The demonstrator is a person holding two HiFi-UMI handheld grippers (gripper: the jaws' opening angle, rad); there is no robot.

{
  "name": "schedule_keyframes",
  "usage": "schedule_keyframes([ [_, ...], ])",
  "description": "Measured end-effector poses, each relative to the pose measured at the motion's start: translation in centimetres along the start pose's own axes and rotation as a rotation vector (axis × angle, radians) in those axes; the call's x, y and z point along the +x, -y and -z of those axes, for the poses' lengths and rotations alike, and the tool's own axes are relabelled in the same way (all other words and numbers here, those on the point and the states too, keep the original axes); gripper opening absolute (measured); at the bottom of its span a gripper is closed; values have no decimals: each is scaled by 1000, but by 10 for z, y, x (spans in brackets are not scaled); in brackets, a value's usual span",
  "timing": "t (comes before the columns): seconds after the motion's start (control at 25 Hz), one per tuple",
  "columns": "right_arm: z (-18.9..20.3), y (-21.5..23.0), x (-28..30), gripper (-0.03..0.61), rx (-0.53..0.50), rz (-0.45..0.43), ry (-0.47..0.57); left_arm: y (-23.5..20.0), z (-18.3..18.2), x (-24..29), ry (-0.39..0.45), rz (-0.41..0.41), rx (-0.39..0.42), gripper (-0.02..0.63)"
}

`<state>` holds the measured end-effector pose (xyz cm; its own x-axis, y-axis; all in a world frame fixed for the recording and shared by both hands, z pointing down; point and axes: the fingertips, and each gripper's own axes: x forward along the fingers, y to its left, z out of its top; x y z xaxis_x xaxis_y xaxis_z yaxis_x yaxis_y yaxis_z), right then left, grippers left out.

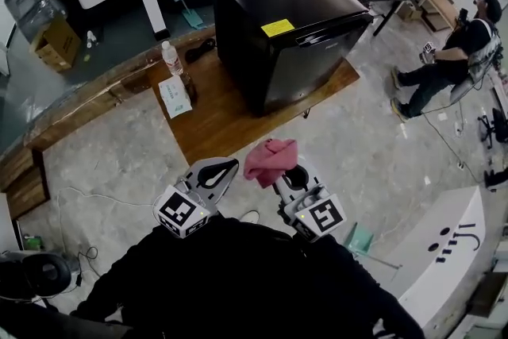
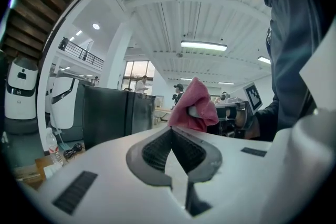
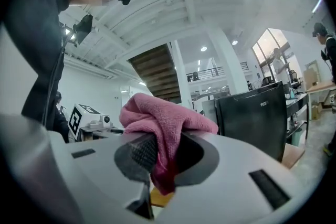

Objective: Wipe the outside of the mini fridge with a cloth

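Head view: you're standing well back from the fridge (image 1: 286, 20), which is sitting far, on a wood platform (image 1: 222, 127). Right gripper (image 1: 287, 175) is pinching the cloth (image 1: 270, 159).
Left gripper view: left gripper (image 2: 171, 131) is showing jaws pressed together, empty.
Right gripper view: jaws are clamping the cloth, fridge far right.
Probably approaching. The next move is calling for stepping in and pressing cloth to a panel.

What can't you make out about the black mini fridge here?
- Black mini fridge: back and far side hidden by its own body, head view.
- Yellow sticker on its top: print too small, head view.
- White packet left of it: print too small, head view.
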<state>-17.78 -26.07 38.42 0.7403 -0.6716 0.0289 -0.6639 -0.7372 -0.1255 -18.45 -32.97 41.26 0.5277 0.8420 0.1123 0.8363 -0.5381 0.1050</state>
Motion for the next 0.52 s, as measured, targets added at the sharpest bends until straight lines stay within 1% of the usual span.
schedule_keyframes([
  [0.12,3,-1,-4,55,-6,0,-9,0,-1,-4,6,-12,-4,6],
  [0.28,18,10,-5,55,-10,-6,-13,-2,9,5,6,-27,14,6],
  [0.52,15,13,-14,55,-5,-3,0,5,6,10,20,-46,15,6],
])
